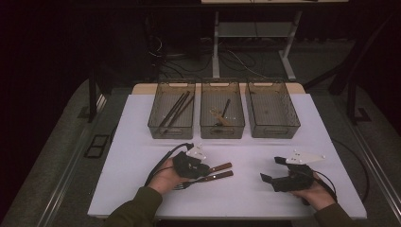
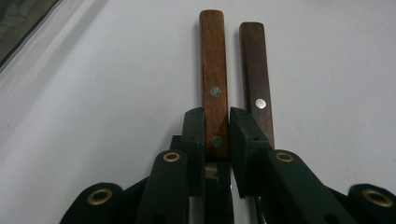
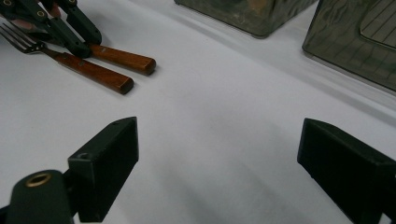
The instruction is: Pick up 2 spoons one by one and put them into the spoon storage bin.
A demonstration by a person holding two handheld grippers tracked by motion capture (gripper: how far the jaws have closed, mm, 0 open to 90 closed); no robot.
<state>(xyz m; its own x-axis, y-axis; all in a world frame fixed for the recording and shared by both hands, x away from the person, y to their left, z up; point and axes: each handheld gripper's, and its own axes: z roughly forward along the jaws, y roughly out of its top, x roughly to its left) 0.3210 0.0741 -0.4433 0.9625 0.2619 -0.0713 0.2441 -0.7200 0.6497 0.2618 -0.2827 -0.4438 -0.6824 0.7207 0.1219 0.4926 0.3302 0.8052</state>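
Observation:
Two wooden-handled utensils lie side by side on the white table. My left gripper (image 2: 217,116) is shut on the lighter handle (image 2: 214,70), its pads pressing both sides near the lower rivet. The darker handle (image 2: 254,65) lies just to its right, untouched; in the right gripper view it belongs to a fork (image 3: 91,72) with its tines (image 3: 16,37) showing. In the high view the left gripper (image 1: 204,169) sits at centre left over the held handle (image 1: 221,167), with the fork (image 1: 223,175) nearer me. My right gripper (image 3: 219,149) stands open and empty over bare table at the right (image 1: 270,170).
Three see-through bins stand in a row at the back: the left bin (image 1: 156,124) holds dark sticks, the middle bin (image 1: 206,126) a wooden piece and a dark one, the right bin (image 1: 272,127) looks bare. Bin corners (image 3: 355,42) rise ahead of the right gripper.

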